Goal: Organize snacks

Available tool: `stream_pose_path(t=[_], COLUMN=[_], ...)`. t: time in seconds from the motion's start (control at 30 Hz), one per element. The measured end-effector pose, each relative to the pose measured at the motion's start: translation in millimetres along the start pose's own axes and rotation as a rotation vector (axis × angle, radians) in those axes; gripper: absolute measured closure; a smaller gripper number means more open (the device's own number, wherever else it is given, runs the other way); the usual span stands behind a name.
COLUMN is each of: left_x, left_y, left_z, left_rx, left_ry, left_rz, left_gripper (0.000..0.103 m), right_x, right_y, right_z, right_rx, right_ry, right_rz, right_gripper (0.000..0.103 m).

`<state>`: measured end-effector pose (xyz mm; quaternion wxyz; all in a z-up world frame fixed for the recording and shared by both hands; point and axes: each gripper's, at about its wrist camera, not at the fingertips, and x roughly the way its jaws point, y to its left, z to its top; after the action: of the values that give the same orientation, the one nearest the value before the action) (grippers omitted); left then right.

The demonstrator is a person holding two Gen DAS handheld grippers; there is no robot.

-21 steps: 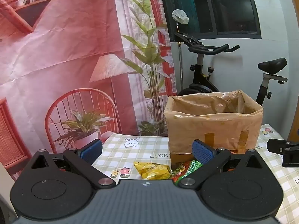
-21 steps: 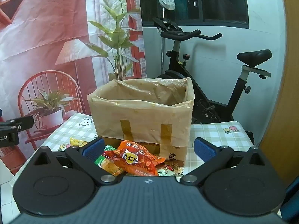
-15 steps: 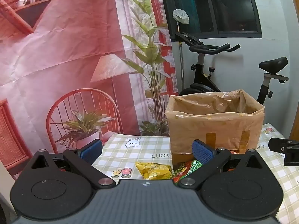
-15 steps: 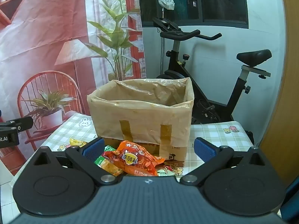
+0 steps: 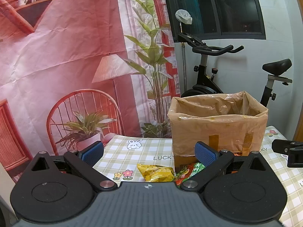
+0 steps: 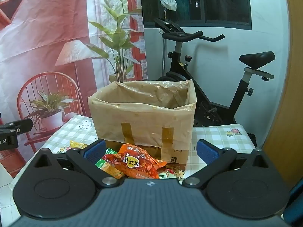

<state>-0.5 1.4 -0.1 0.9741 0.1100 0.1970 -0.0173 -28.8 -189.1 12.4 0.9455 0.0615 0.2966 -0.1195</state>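
A cardboard box lined with a brown plastic bag [image 5: 217,124] [image 6: 144,117] stands on the checked tablecloth. In front of it lie snack packets: a yellow packet [image 5: 156,173] [image 6: 75,144], a green packet [image 5: 189,172] [image 6: 106,163] and an orange-red packet [image 6: 136,160]. My left gripper [image 5: 149,154] hovers open above the yellow packet, nothing between its blue pads. My right gripper [image 6: 151,151] is open too, with the orange-red packet low between its fingers and untouched. Each gripper's tip shows at the edge of the other's view.
The table [image 5: 144,149] carries a checked cloth with rabbit and flower prints. Behind it hangs a red printed backdrop [image 5: 66,56]. An exercise bike [image 6: 208,71] stands past the table's far edge, under a dark window. A wooden panel [image 6: 284,113] borders the right side.
Both views have shifted very slightly; the box sits a touch further right in the left wrist view. Both grippers stay open and the packets have not moved.
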Motion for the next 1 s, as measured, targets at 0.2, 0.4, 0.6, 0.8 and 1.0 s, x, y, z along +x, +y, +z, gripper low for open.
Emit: stream_pose_path(t=[0.2,0.4,0.6,0.8,1.0], left_x=[-0.6,-0.5,-0.5,-1.0,-0.6], left_y=[-0.7,0.1,0.5,1.4,1.4], left_z=[0.9,1.0,1.3,1.3,0.3], left_rx=[-0.002,-0.003,-0.005,-0.010,-0.012], left_ry=[0.001,0.002,0.002,0.004,0.008], left_rz=[0.002,0.002,0.003,0.005,0.005], left_gripper=[0.000,0.000,0.000,0.000,0.000], right_x=[0.4,0.6,1.0,1.0,1.4], right_y=[0.2,-0.2,-0.8,-0.5,-0.8], right_z=[0.3,0.5,0.3,-0.3,-0.8], right_rx=[-0.001,-0.002,-0.002,-0.002,-0.001], right_ry=[0.000,0.001,0.001,0.001,0.003], right_rz=[-0.002,-0.002,-0.003,-0.002,-0.002], right_gripper=[0.000,0.000,0.000,0.000,0.000])
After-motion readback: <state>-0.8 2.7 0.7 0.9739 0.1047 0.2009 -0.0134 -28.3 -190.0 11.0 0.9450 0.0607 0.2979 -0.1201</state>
